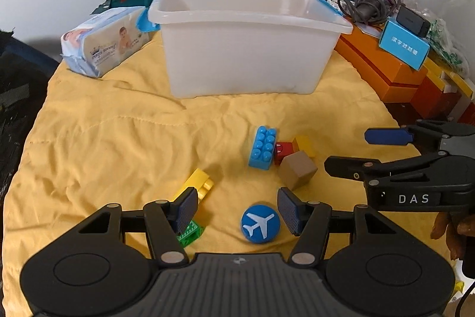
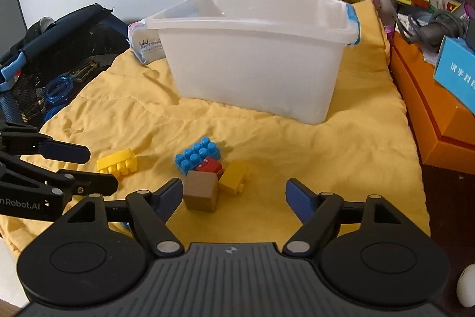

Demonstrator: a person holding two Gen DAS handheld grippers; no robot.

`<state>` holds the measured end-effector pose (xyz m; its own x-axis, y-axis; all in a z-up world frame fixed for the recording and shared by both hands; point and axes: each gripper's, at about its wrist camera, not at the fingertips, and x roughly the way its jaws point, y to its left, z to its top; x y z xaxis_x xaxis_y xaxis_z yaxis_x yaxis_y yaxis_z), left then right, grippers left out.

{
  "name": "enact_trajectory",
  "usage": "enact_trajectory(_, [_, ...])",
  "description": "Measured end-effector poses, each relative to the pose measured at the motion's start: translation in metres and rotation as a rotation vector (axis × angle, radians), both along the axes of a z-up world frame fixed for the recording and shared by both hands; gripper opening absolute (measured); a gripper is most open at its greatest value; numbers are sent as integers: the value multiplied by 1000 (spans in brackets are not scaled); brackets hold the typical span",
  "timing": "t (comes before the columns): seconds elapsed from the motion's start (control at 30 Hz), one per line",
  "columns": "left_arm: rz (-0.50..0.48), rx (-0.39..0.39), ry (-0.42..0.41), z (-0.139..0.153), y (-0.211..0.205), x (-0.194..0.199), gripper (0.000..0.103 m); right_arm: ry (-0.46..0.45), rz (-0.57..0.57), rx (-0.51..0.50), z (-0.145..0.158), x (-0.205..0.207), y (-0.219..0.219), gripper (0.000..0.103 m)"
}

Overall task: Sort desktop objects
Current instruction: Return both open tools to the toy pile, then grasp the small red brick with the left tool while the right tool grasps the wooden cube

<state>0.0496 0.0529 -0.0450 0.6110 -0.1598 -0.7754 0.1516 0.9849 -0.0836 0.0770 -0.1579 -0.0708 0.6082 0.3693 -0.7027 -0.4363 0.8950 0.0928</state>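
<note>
Blue-padded fingers (image 1: pixel 187 208) of both grippers wide apart, empty.

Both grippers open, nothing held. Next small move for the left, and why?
Probably ease the left gripper down and shut it on the blue round airplane disc. The disc lies on the yellow cloth between the open fingers, nearest of the toys, and the white plastic bin behind looks empty.

Brightness: even, soft indoor light in both views.
Shadows: faint, short, beside the white bin (image 1: pixel 246 49) and blocks.
Glare: none strong.
Edges: heavy fisheye bending, dark vignetted corners.
Focus: slightly soft throughout, perhaps compression blur on background clutter.
</note>
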Motion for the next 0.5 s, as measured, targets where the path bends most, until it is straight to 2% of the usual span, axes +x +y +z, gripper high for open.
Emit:
enact_trajectory(0.17, [21, -6, 9, -3, 3, -10, 63, -6, 41, 1, -4, -6, -2, 76])
enact_trajectory(0.3, [17, -23, 36, -9, 3, -20, 63, 52, 107, -48, -13, -10, 2, 58])
enact_trajectory(0.4, [-8, -23, 55, -15, -2, -25, 63, 82, 138, -50, -18, -13, 4, 57])
enact_trajectory(0.5, [-36, -26, 74, -19, -5, -26, 63, 71, 164, -70, -19, -14, 10, 55])
